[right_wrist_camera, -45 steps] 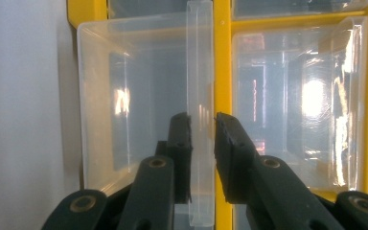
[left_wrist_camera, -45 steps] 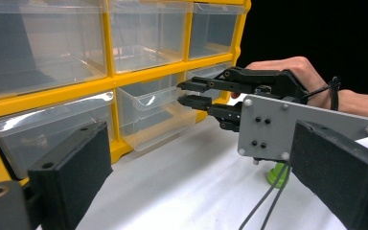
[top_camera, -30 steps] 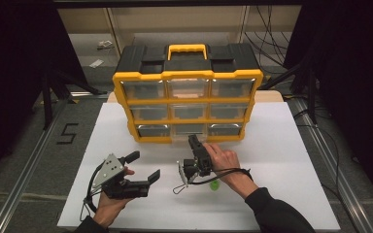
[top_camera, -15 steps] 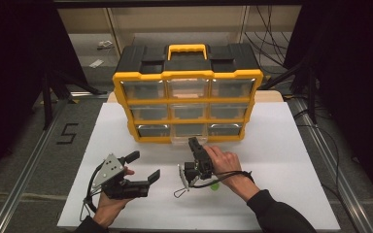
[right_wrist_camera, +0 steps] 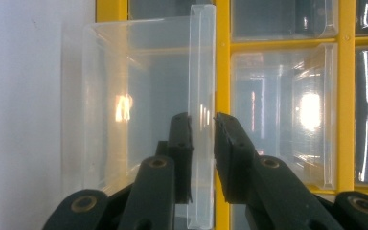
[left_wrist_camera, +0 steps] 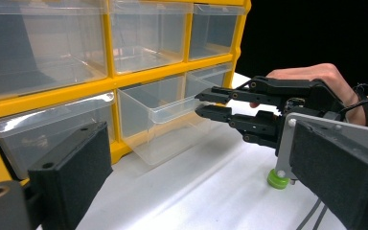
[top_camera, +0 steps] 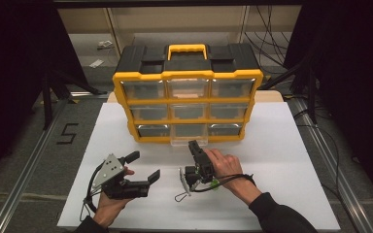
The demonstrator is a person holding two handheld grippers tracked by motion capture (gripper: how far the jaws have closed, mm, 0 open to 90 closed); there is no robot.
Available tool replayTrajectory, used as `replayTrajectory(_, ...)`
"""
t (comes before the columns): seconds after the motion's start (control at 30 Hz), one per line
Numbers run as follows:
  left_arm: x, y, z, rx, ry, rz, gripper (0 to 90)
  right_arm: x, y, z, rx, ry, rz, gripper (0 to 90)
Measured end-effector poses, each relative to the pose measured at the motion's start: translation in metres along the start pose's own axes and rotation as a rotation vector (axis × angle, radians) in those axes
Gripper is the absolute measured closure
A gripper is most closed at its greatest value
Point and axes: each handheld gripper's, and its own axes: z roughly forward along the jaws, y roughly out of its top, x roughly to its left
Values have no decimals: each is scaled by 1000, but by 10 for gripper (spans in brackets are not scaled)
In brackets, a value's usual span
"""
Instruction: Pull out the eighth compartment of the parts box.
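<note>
A yellow and black organizer (top_camera: 187, 73) with clear drawers stands at the back of the white tabletop (top_camera: 281, 160). Its bottom middle drawer (top_camera: 189, 140) (left_wrist_camera: 163, 124) is pulled partly out. My right gripper (top_camera: 192, 144) (left_wrist_camera: 202, 103) (right_wrist_camera: 202, 124) is turned on its side and shut on that drawer's front lip (right_wrist_camera: 202, 57), one jaw on each side. My left gripper (top_camera: 146, 164) rests low on the table to the near left, open, with nothing between its jaws and pointing toward the drawer.
The other drawers (right_wrist_camera: 287, 110) sit closed in their yellow frame. A small green piece (top_camera: 214, 184) (left_wrist_camera: 279, 178) lies on the table under the right hand. Metal rails (top_camera: 24, 184) and a floor mark "5" (top_camera: 67, 133) flank the table.
The right gripper has shifted very slightly toward the near side while staying on the drawer lip. The left gripper has not moved.
</note>
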Motion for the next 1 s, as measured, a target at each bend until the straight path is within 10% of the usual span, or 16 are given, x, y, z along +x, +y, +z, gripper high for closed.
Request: replayTrajectory(1.0,0,1,-1,-2,2,8,69,0,1,-9,-7,45,28,701)
